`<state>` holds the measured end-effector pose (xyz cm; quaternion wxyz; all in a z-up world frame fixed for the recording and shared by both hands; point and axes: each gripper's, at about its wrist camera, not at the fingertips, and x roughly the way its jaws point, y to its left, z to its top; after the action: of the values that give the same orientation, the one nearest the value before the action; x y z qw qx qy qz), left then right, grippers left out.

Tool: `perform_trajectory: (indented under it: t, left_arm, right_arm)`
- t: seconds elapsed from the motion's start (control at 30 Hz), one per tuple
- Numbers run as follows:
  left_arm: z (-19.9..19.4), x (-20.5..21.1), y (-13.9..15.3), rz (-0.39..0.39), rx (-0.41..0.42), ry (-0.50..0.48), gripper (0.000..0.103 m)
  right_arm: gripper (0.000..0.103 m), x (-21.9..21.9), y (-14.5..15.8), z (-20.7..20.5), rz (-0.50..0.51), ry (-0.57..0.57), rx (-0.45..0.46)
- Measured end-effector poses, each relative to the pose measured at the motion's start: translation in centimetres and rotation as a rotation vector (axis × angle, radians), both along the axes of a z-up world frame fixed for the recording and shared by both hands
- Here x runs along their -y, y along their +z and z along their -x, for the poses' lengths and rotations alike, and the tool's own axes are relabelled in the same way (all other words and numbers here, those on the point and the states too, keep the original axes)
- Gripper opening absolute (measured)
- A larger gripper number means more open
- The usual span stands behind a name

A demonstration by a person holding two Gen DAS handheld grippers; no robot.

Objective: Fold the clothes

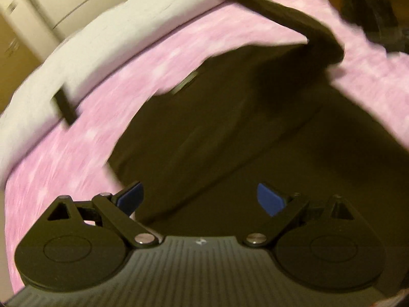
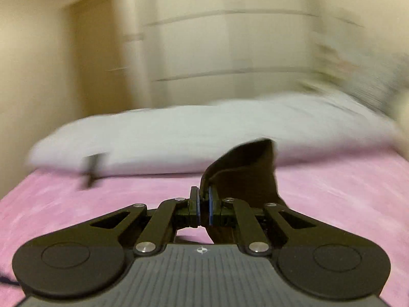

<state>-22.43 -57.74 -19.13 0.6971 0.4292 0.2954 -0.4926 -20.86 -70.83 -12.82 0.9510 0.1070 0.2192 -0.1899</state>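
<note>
A dark garment (image 1: 230, 128) lies spread on the pink bed cover (image 1: 115, 81). One part of it is pulled up toward the top of the left wrist view as a dark strip (image 1: 281, 12). My left gripper (image 1: 199, 199) is open and empty just above the garment. My right gripper (image 2: 203, 204) is shut on a fold of the dark garment (image 2: 245, 168), which stands up above the fingers over the pink cover (image 2: 76, 204). The views are blurred by motion.
A white pillow (image 2: 179, 135) lies at the far side of the bed, also in the left wrist view (image 1: 76, 56). A small dark object (image 2: 92, 168) rests at its edge. Cream wardrobe doors (image 2: 217, 51) stand behind the bed.
</note>
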Motion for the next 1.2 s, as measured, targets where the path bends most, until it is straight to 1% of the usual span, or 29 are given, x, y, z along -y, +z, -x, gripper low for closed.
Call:
perform_trajectory:
  t: [0.03, 0.1, 0.13, 0.17, 0.2, 0.27, 0.33, 0.4, 0.43, 0.47, 0.5, 0.53, 0.57, 0.63, 0.7, 0.77, 0.83, 0.87, 0.93, 0.97, 1.0, 1.03, 1.07, 1.1, 1.13, 1.2]
  left_arm:
    - [-1.5, -1.7, -0.2, -0.009, 0.004, 0.016, 0.094]
    - [-4.4, -4.8, -0.7, -0.022, 0.013, 0.048, 0.094]
    - [-5.6, -6.0, -1.0, -0.024, 0.012, 0.064, 0.094]
    - [-6.7, -6.9, -1.3, -0.023, 0.007, 0.078, 0.094]
    - [-7.7, -7.6, -1.7, -0.019, 0.0, 0.09, 0.094]
    - [-9.1, -7.9, -2.3, -0.003, -0.02, 0.096, 0.094]
    - [-9.8, -7.1, -3.1, 0.022, -0.046, 0.087, 0.094]
    - [-9.7, -5.1, -3.9, 0.042, -0.06, 0.058, 0.094]
    - [-9.4, -3.8, -4.3, 0.057, -0.062, 0.093, 0.094]
    - [-9.1, -2.6, -4.6, 0.076, -0.064, 0.164, 0.094]
    - [-8.8, -1.1, -5.0, 0.096, -0.074, 0.173, 0.093]
    - [-8.6, 0.6, -5.5, 0.112, -0.083, 0.138, 0.092]
    - [-8.2, 2.1, -6.1, 0.109, -0.071, 0.089, 0.089]
    - [-6.9, 5.0, -7.5, 0.078, -0.012, -0.03, 0.08]
    - [-5.4, 7.4, -8.9, 0.031, 0.073, -0.16, 0.051]
    - [-4.3, 9.2, -10.5, -0.037, 0.141, -0.267, 0.043]
    - [-3.3, 10.4, -12.3, -0.118, 0.208, -0.351, 0.042]
    - [-3.0, 10.8, -13.0, -0.15, 0.235, -0.379, 0.038]
    - [-2.9, 11.3, -13.6, -0.189, 0.269, -0.389, 0.019]
    - [-3.0, 11.6, -13.5, -0.199, 0.275, -0.374, 0.004]
    - [-3.2, 11.7, -12.7, -0.187, 0.275, -0.346, 0.004]
    - [-3.6, 11.8, -11.6, -0.156, 0.263, -0.311, 0.004]
    - [-4.1, 11.8, -10.2, -0.115, 0.236, -0.262, 0.003]
    - [-4.9, 11.9, -8.4, -0.063, 0.196, -0.197, 0.003]
    - [-5.4, 11.8, -6.8, -0.017, 0.162, -0.151, 0.003]
    - [-6.2, 11.6, -4.3, 0.048, 0.122, -0.108, 0.003]
  right_arm:
    - [0.008, -2.8, -0.4, -3.0, 0.021, 0.083, -0.006]
    - [0.007, -8.3, -3.9, -7.6, 0.042, 0.21, -0.09]
    - [0.011, -11.1, -5.8, -9.7, 0.056, 0.266, -0.137]
    - [0.025, -12.7, -7.0, -10.6, 0.061, 0.29, -0.171]
    - [0.039, -12.9, -7.3, -10.1, 0.055, 0.276, -0.191]
    - [0.043, -13.4, -8.1, -9.0, 0.043, 0.248, -0.23]
    - [0.046, -13.8, -8.8, -7.9, 0.03, 0.22, -0.269]
    - [0.056, -14.3, -9.5, -6.8, 0.017, 0.191, -0.308]
    - [0.057, -14.5, -9.8, -6.2, 0.011, 0.177, -0.327]
    - [0.061, -14.7, -10.2, -5.7, 0.004, 0.163, -0.347]
    - [0.063, -15.0, -10.6, -5.1, -0.002, 0.149, -0.366]
    - [0.063, -14.6, -10.8, -4.4, 0.0, 0.122, -0.386]
    - [0.064, -13.6, -10.9, -3.6, 0.011, 0.08, -0.407]
    - [0.065, -11.5, -11.3, -1.7, 0.027, 0.012, -0.447]
    - [0.065, -9.0, -11.6, 0.0, 0.029, -0.048, -0.483]
    - [0.065, -7.1, -11.7, 1.5, 0.031, -0.072, -0.5]
    - [0.065, -5.6, -11.9, 2.8, 0.038, -0.087, -0.51]
    - [0.065, -4.9, -12.0, 3.4, 0.041, -0.094, -0.515]
    - [0.065, -3.6, -12.5, 4.3, 0.048, -0.108, -0.523]
    - [0.066, -3.0, -12.9, 4.7, 0.052, -0.115, -0.526]
    - [0.069, -2.4, -13.2, 5.0, 0.056, -0.123, -0.53]
    - [0.071, -1.9, -13.6, 5.0, 0.059, -0.134, -0.534]
    - [0.075, -1.3, -14.1, 5.1, 0.066, -0.142, -0.537]
    - [0.077, -0.8, -14.6, 5.3, 0.084, -0.148, -0.54]
    - [0.077, -0.4, -15.2, 5.2, 0.096, -0.152, -0.541]
    - [0.077, 0.6, -16.6, 4.4, 0.098, -0.155, -0.534]
